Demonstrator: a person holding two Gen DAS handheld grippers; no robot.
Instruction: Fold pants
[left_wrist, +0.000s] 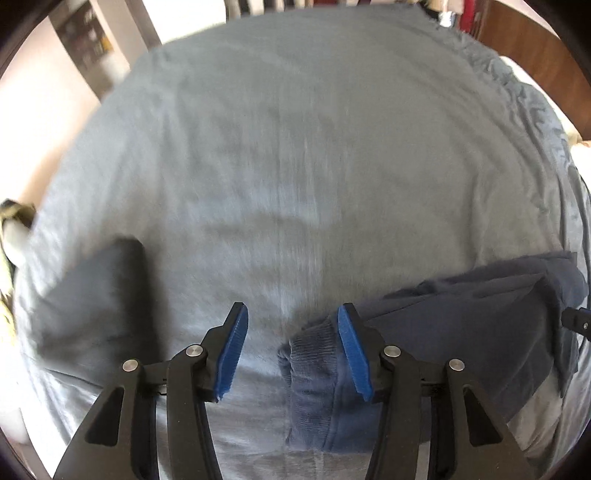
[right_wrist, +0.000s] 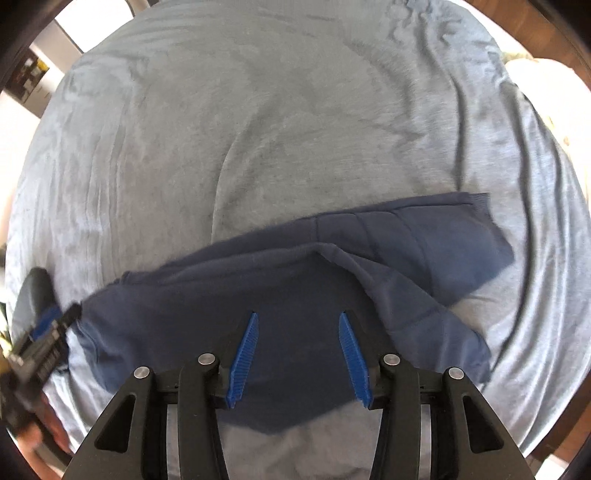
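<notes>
Pants (right_wrist: 295, 280) of dark navy fabric are seen lying crumpled across the near part of a grey-blue blanket (right_wrist: 258, 129), with a ribbed cuff (left_wrist: 306, 354) at one end. One pair of pants and two grippers are counted. Both the left gripper (left_wrist: 293, 354) and the right gripper (right_wrist: 299, 360) are held above the cloth, jaws apart, nothing clamped. Pale walls (left_wrist: 33, 122) and brown wood (left_wrist: 524, 44) are glimpsed around the bed.
</notes>
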